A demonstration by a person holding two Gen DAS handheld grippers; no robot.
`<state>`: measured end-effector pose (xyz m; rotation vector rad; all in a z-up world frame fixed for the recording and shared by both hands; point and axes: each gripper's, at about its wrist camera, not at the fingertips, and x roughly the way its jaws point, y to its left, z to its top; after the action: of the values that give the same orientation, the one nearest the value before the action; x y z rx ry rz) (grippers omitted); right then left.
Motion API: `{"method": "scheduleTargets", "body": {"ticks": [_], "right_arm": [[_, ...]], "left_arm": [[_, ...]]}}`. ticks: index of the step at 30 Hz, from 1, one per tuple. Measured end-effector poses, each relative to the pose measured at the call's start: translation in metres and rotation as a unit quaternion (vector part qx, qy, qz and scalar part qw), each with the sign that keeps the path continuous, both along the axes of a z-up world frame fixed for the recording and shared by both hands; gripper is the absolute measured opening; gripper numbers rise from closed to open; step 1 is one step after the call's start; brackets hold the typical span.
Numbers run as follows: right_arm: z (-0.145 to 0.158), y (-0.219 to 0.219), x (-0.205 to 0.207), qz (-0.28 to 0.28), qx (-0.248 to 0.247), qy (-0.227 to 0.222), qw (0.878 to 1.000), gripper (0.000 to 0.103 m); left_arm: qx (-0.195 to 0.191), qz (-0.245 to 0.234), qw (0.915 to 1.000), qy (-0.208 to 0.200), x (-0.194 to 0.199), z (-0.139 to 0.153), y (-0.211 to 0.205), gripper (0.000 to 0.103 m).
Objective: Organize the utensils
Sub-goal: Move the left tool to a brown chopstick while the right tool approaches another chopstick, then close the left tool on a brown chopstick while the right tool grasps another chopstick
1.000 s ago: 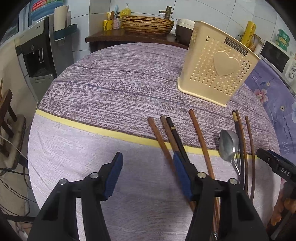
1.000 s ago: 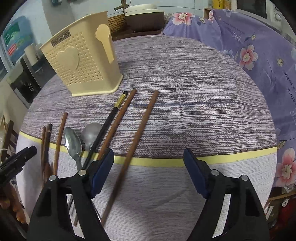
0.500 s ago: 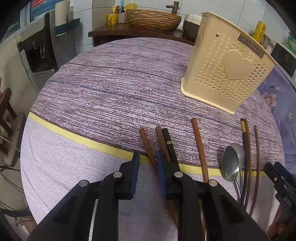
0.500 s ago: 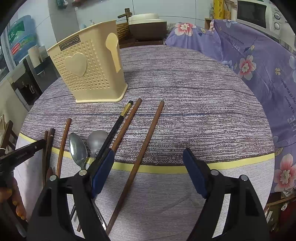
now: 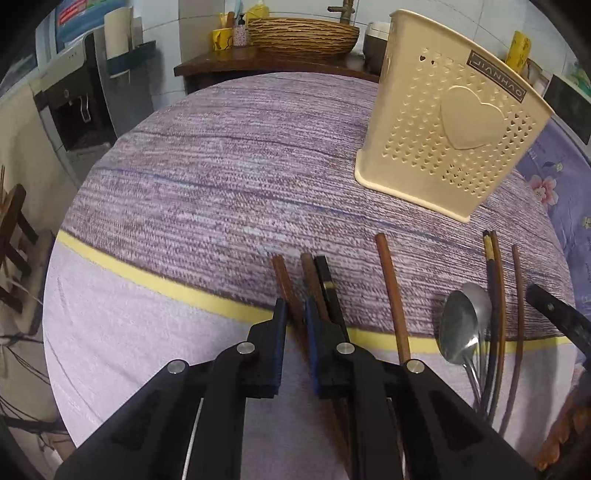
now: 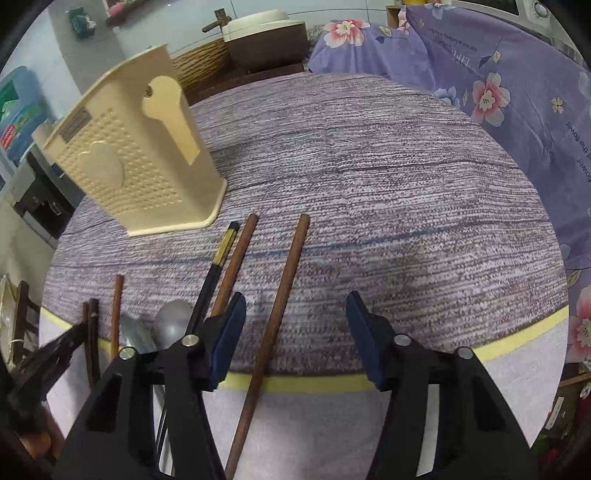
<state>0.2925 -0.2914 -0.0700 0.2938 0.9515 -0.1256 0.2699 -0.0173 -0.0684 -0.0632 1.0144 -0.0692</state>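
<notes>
A cream plastic utensil holder [image 5: 450,133] [image 6: 129,173] stands upright on the round table. Several chopsticks and two metal spoons [image 5: 461,325] lie in a row in front of it. My left gripper [image 5: 295,310] is shut on the leftmost brown chopstick [image 5: 282,275], which still rests on the cloth. A brown and a black chopstick [image 5: 321,280] lie just right of its pad. My right gripper [image 6: 295,306] hangs over the rightmost brown chopstick [image 6: 286,280]. Its jaws are closing with the stick between them, pads clear of it.
The tablecloth [image 6: 369,184] is striped purple with a yellow band near the front. A floral purple cloth [image 6: 498,92] lies to the right. A wicker basket [image 5: 303,33] on a side table and a water dispenser [image 5: 74,103] stand beyond the table's far edge.
My left jaws have closed onto the leftmost brown chopstick. My right gripper has shifted sideways so the brown chopstick sits between its jaws, which have narrowed.
</notes>
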Motion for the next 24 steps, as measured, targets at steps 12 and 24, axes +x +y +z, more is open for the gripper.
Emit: {"method": "scheduleTargets", "body": {"ticks": [12,24], "right_arm": [[-0.009,0.021,0.044,-0.025,-0.076,0.011,0.997,0.013],[-0.010,0.011,0.053,-0.016,-0.044,-0.005,0.999,0.010]], "left_arm": [[0.053,-0.014,0.9983,-0.018,0.007,-0.003,-0.018,0.011],[0.064,-0.021,0.9976,-0.017,0.033,-0.001,-0.020,0.008]]}}
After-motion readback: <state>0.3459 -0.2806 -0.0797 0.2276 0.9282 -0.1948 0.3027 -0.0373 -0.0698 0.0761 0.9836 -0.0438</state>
